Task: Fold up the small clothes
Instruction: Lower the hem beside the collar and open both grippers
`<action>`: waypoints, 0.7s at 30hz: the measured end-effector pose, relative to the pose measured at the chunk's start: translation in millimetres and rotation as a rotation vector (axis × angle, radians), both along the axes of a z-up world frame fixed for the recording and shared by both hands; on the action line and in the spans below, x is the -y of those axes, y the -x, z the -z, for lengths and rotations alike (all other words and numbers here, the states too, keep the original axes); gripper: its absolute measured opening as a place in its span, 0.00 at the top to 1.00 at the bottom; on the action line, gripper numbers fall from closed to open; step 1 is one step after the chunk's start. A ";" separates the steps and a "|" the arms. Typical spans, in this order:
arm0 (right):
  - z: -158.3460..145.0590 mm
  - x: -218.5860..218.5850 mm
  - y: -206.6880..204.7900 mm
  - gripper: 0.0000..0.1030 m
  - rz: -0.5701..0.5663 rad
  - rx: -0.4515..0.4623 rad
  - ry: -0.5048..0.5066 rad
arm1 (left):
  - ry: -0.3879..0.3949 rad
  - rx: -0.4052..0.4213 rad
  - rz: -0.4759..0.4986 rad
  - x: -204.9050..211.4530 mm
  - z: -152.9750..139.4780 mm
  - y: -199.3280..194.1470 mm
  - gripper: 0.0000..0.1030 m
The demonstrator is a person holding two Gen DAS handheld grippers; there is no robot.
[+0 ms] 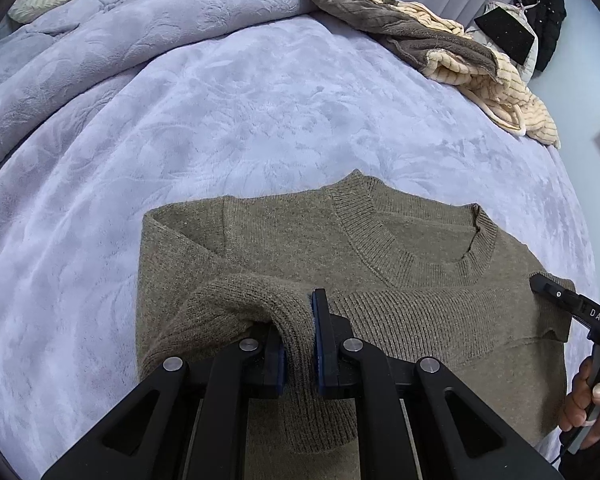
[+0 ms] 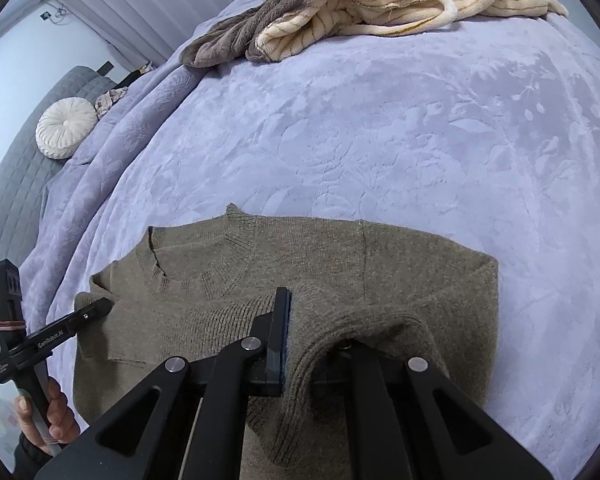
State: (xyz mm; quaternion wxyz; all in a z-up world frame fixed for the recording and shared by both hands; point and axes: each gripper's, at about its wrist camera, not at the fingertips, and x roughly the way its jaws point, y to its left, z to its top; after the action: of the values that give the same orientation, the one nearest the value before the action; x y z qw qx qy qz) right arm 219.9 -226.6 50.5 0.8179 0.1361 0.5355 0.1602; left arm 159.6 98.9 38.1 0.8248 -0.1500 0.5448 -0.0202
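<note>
While the olive-brown knit sweater point(image 1: 380, 264) lay flat on the bed with its ribbed round collar pointing away from the cameras, both of its sleeves had been drawn across the chest. Its fabric was a fine, fuzzy knit, with coarser vertical ribbing at the cuffs and neckband. Beneath it spread a lavender plush blanket point(image 1: 228, 120), velvety and embossed with a leaf-and-flower pattern, bunched into soft ridges toward the far side.

The left gripper point(image 1: 300, 344) was closed narrowly on the left sleeve point(image 1: 244, 300), the ribbed cuff pinched between its blue-padded black fingers and hanging down in a loop. The right gripper point(image 2: 300, 344) likewise clamped the right sleeve point(image 2: 380, 328), whose cloth draped over and hid its right finger; only the left finger stood clear. Each tool appeared at the edge of the other's view, angled in low over the sweater's shoulder, with a bare hand point(image 2: 46, 416) wrapped round the handle.

At the far edge of the bed sat a crumpled heap of fleecy garments point(image 2: 360, 4), cream with thin brown stripes and grey-brown plush. A round, pleated white cushion point(image 2: 66, 128) rested against a grey quilted headboard point(image 2: 16, 184).
</note>
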 end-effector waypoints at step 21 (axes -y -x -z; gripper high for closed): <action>-23.0 36.2 22.6 0.32 0.095 0.017 -0.166 | 0.207 0.082 0.020 -21.3 -28.0 34.7 0.24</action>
State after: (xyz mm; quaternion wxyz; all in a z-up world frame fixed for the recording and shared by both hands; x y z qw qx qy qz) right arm 197.4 -262.8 73.4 0.8149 0.2275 0.5065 0.1663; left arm 124.8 120.2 66.1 0.8261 -0.2280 0.5072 -0.0907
